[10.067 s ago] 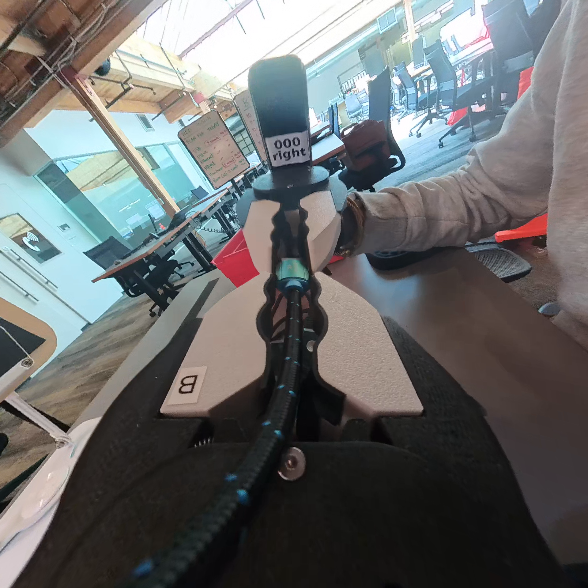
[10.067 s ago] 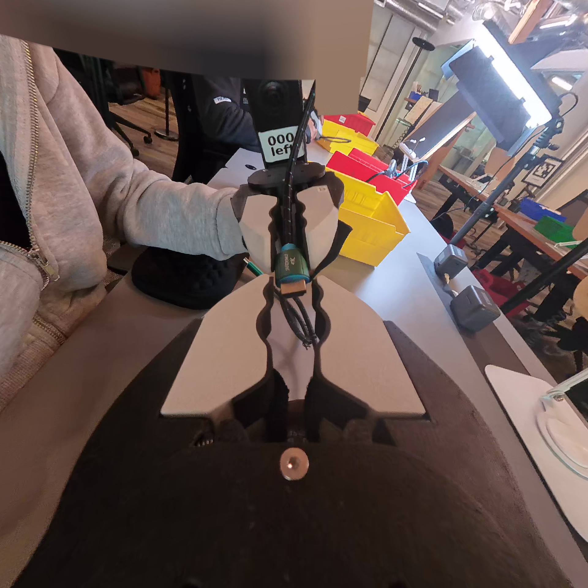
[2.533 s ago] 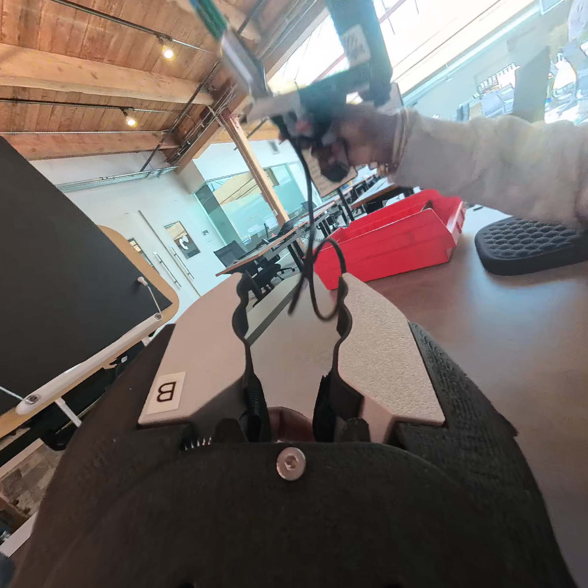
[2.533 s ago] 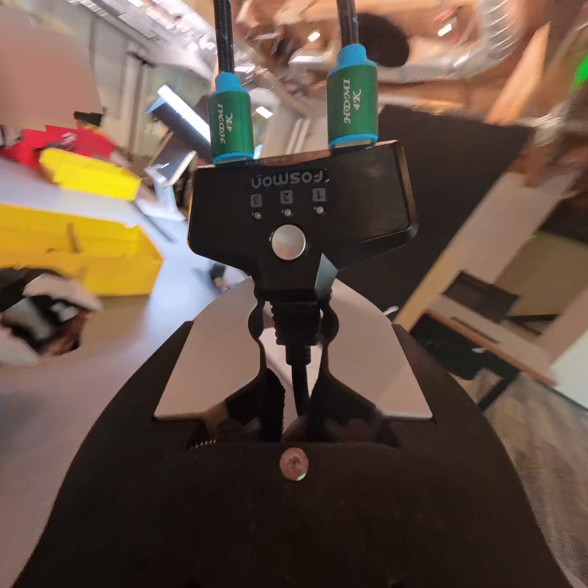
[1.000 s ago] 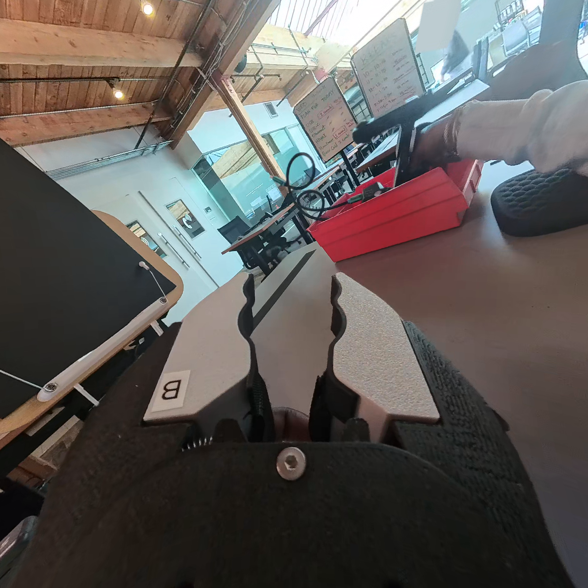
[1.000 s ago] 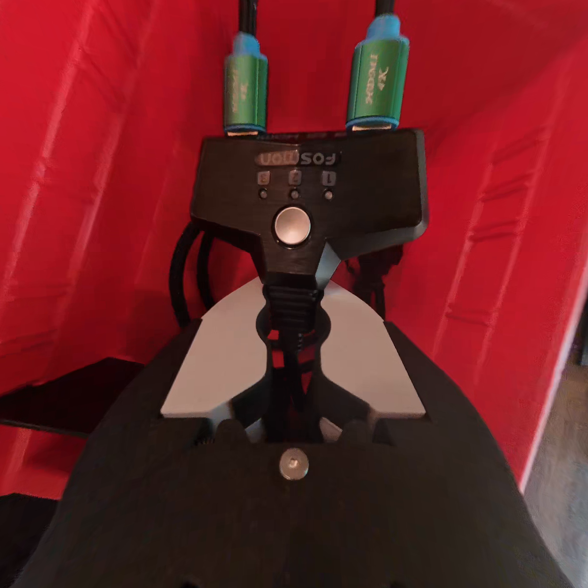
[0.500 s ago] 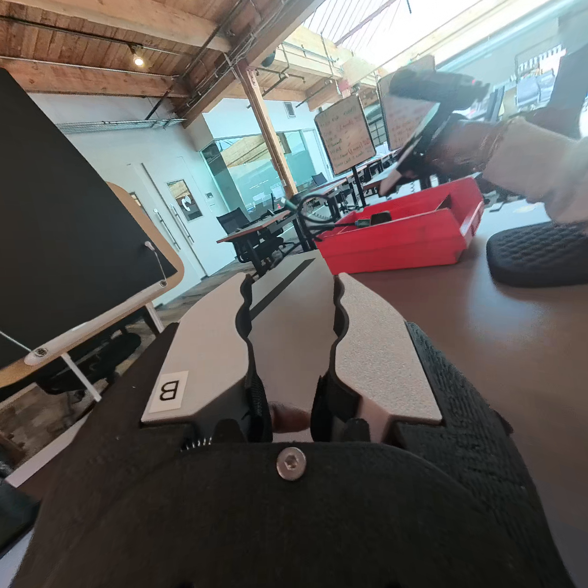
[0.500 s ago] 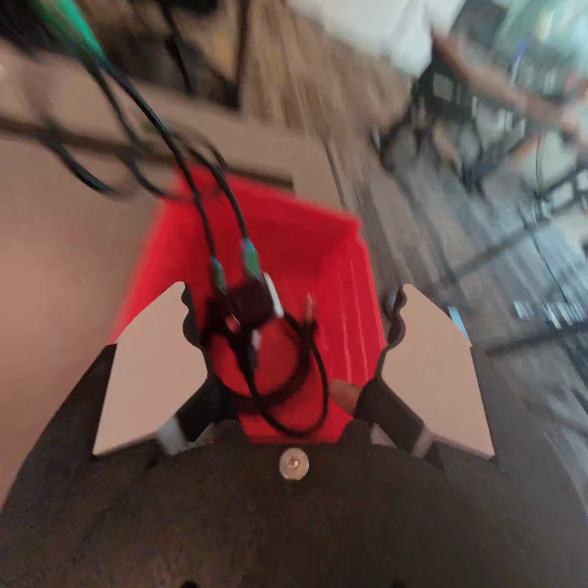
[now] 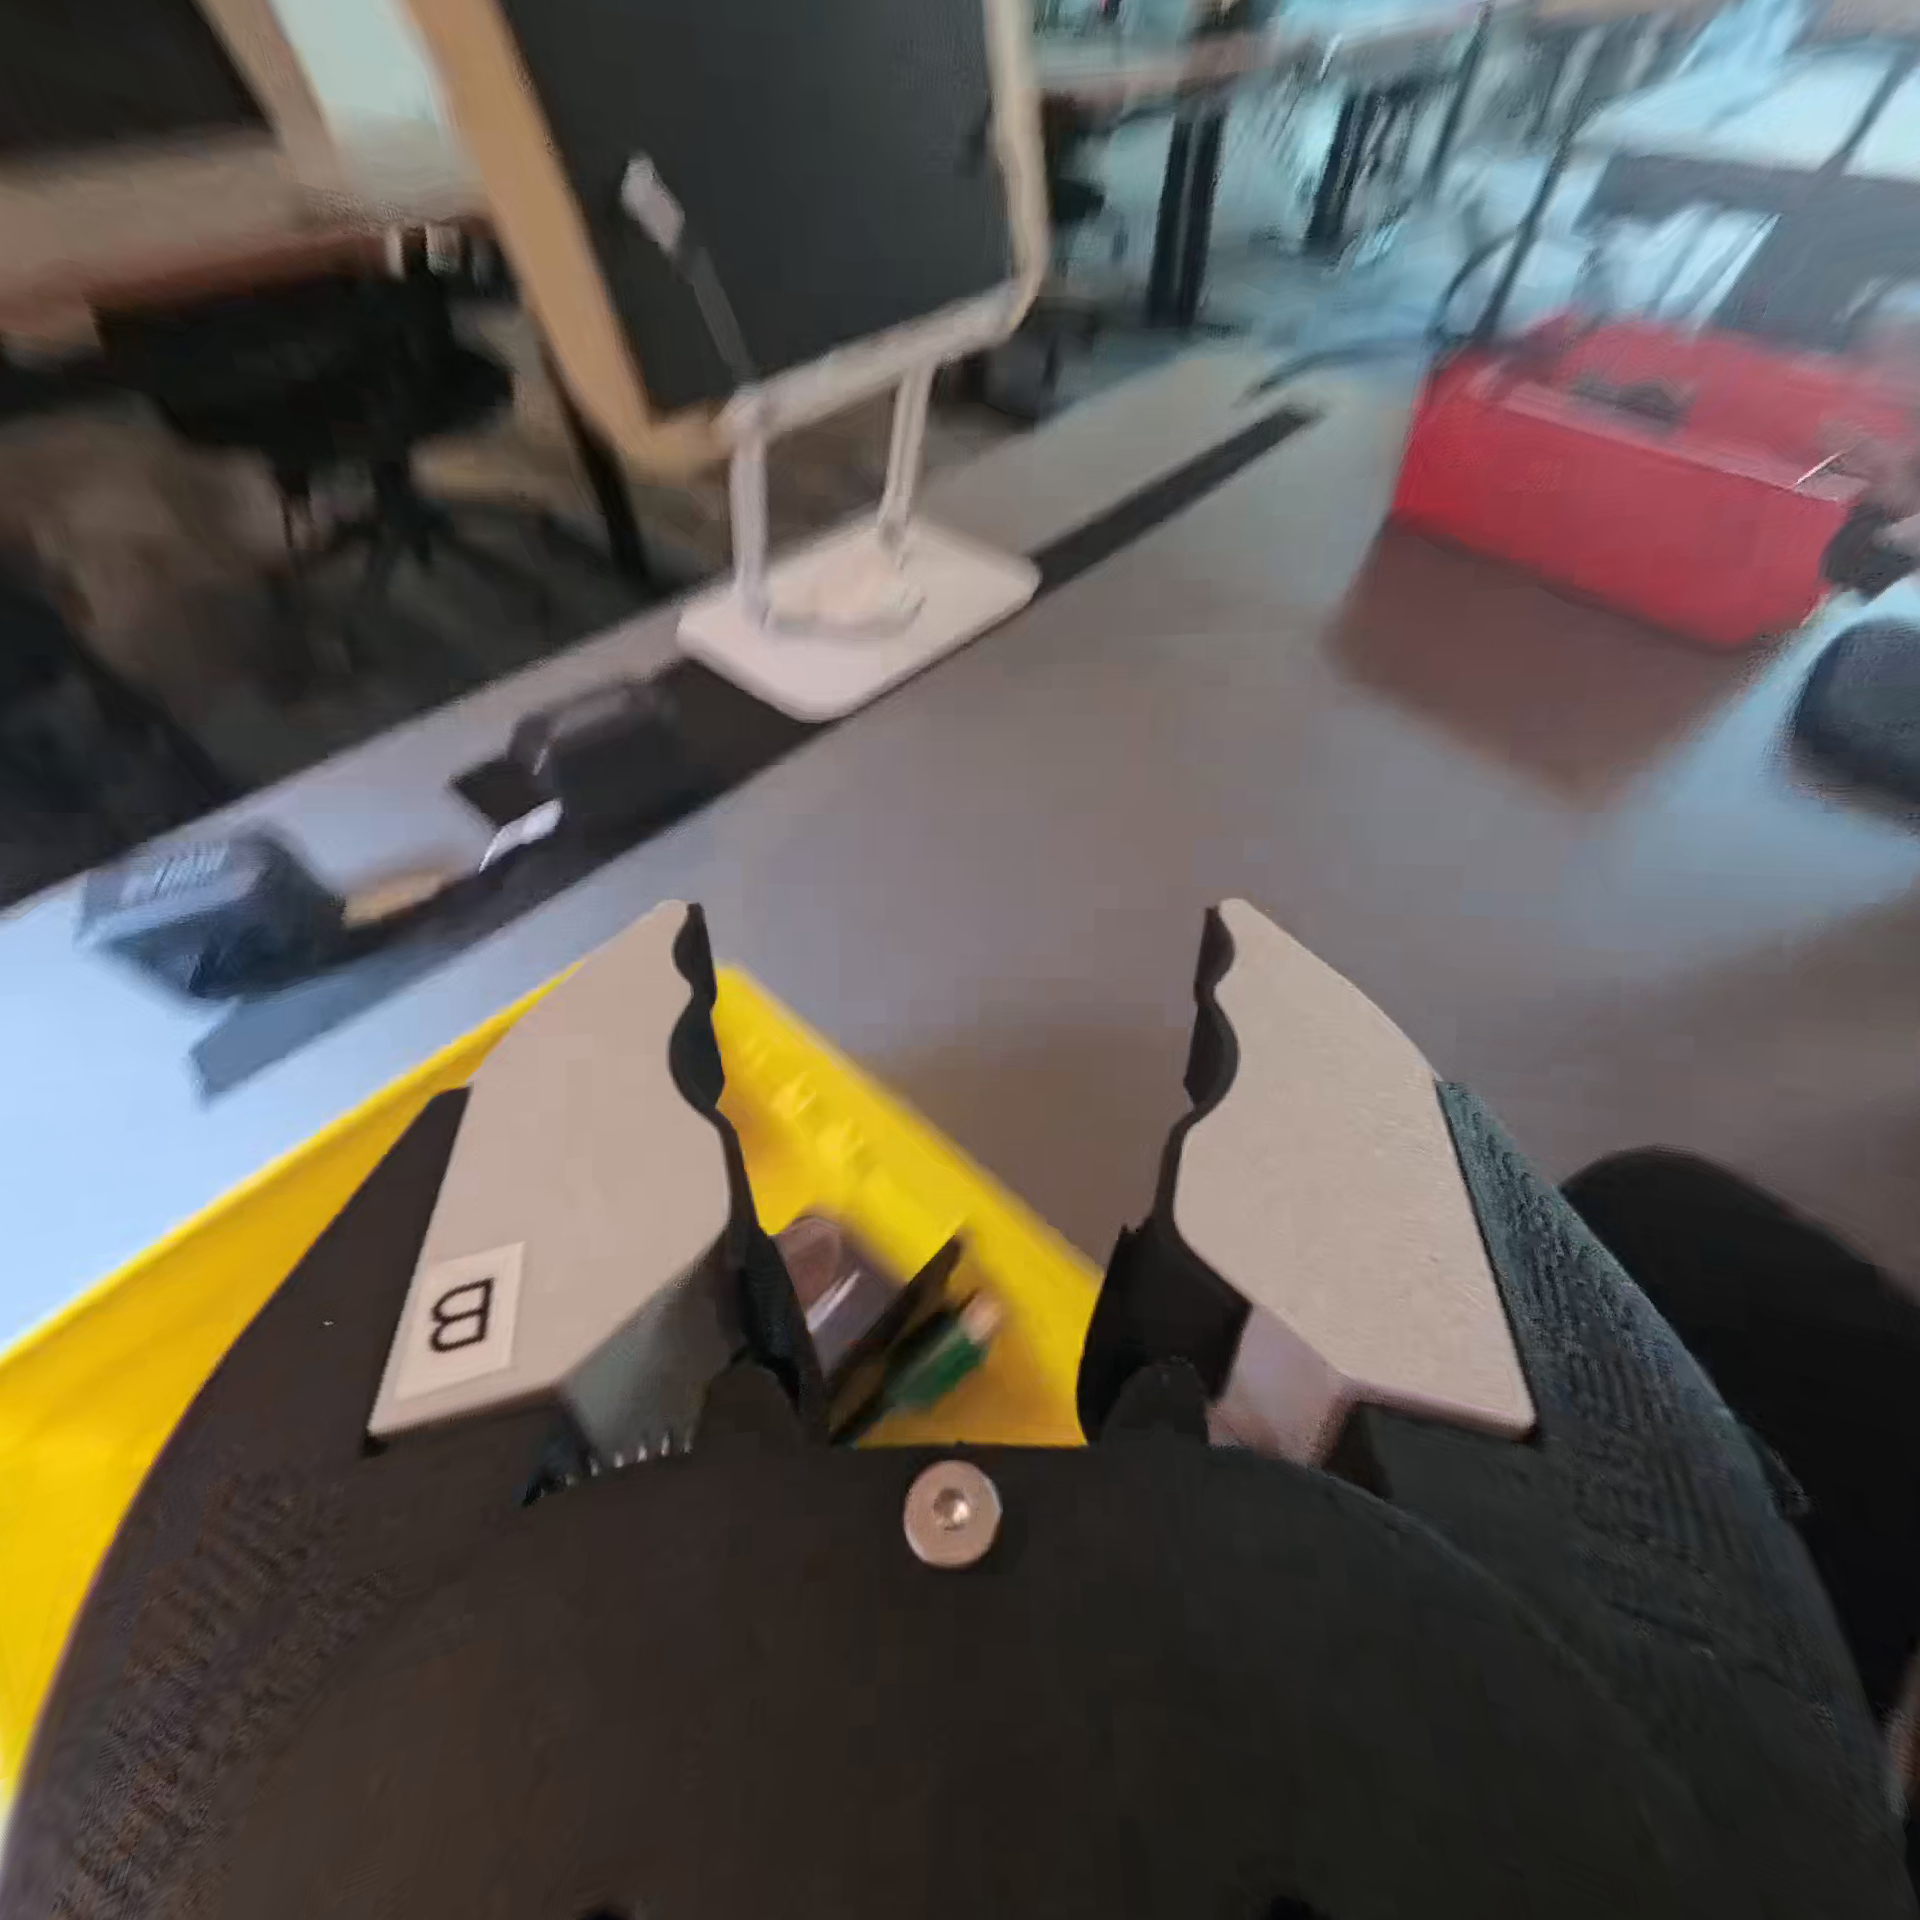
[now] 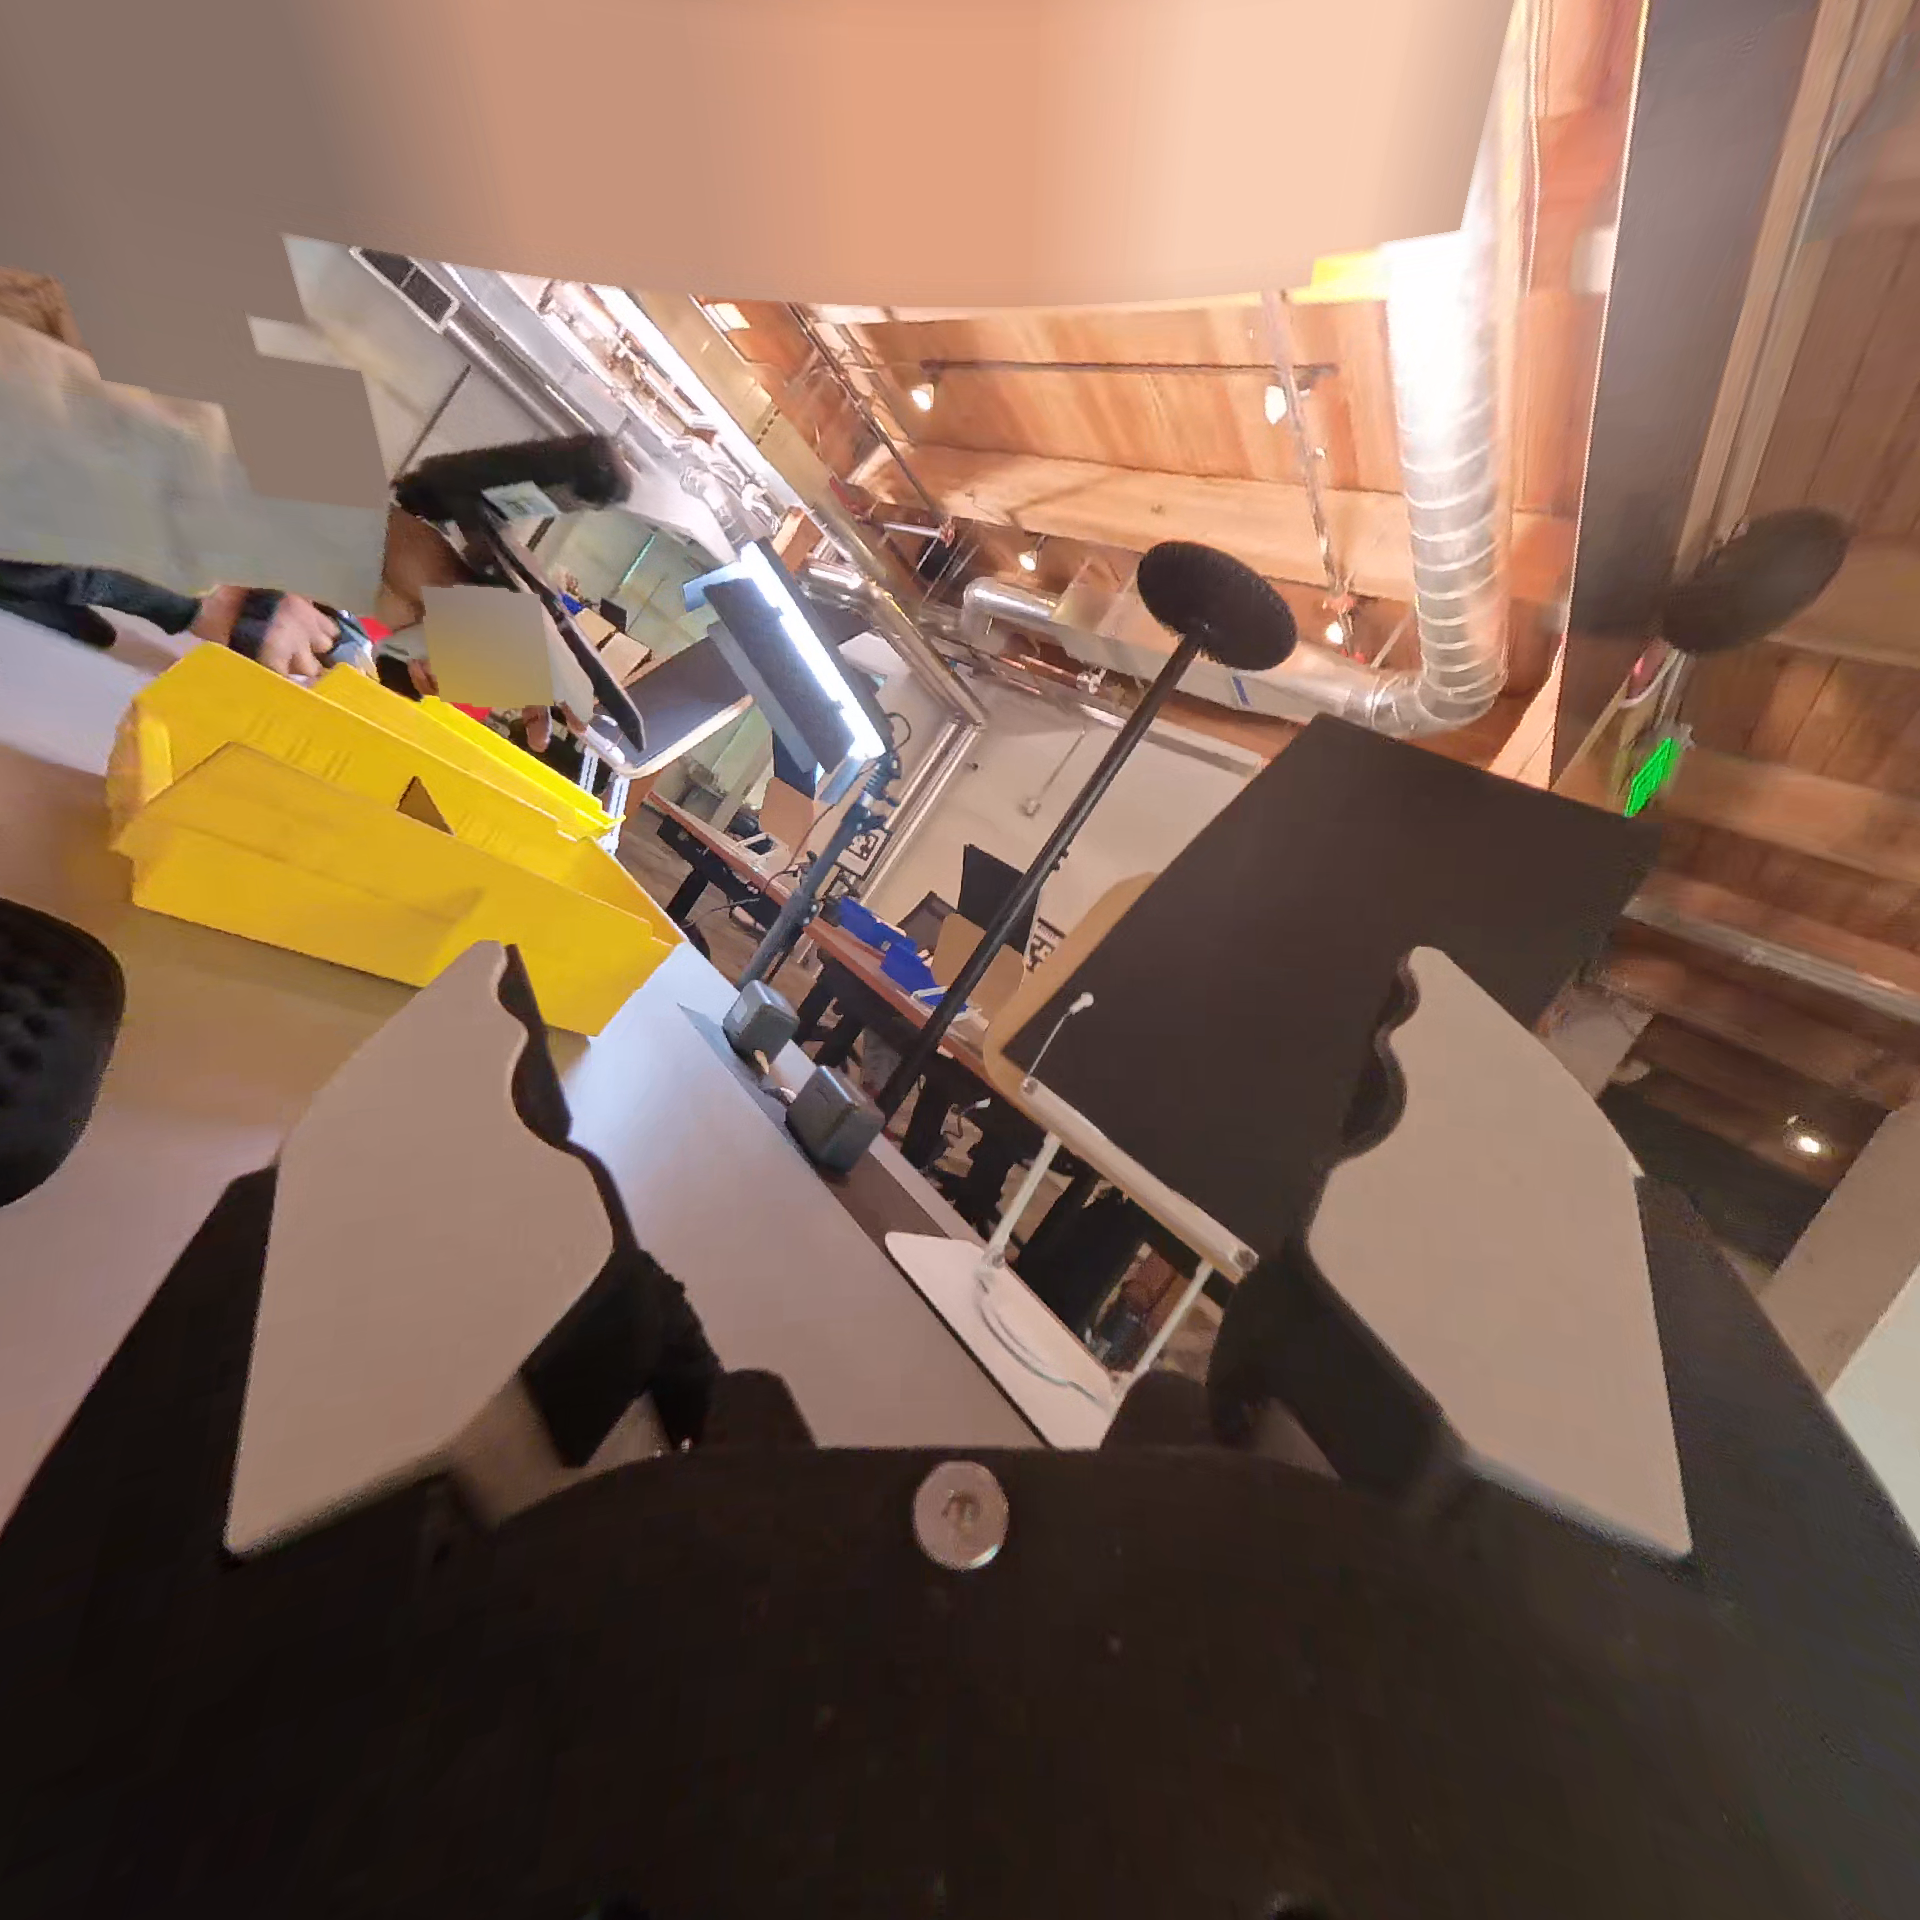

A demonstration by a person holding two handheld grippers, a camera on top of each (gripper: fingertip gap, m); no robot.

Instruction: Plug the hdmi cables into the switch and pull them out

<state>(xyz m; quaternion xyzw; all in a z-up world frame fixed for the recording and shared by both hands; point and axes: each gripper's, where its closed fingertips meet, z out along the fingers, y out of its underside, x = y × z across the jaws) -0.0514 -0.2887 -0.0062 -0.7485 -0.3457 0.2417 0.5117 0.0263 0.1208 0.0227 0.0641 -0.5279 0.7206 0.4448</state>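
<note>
My left gripper (image 9: 948,920) is open and empty, hovering over a yellow bin (image 9: 260,1247). Inside that bin, low between the fingers, lie a green HDMI plug (image 9: 935,1361) and a dark grey part (image 9: 821,1288); the blur hides what the part is. My right gripper (image 10: 956,956) is wide open and empty, low above the grey table (image 10: 727,1195). The right wrist view shows the left gripper's black top (image 10: 509,488) above the yellow bins (image 10: 343,831). The red bin (image 9: 1621,499) stands far right; its contents are blurred.
A black board on a white stand (image 9: 862,613) stands at the table's back edge, also in the right wrist view (image 10: 1299,935). Two grey power adapters (image 10: 800,1070) sit by the cable slot. A black mesh pad (image 10: 42,1060) lies at the left.
The right gripper let go of the switch in the red bin and has swung away, still open. The left gripper has swung left and down over the yellow bin and opened wider.
</note>
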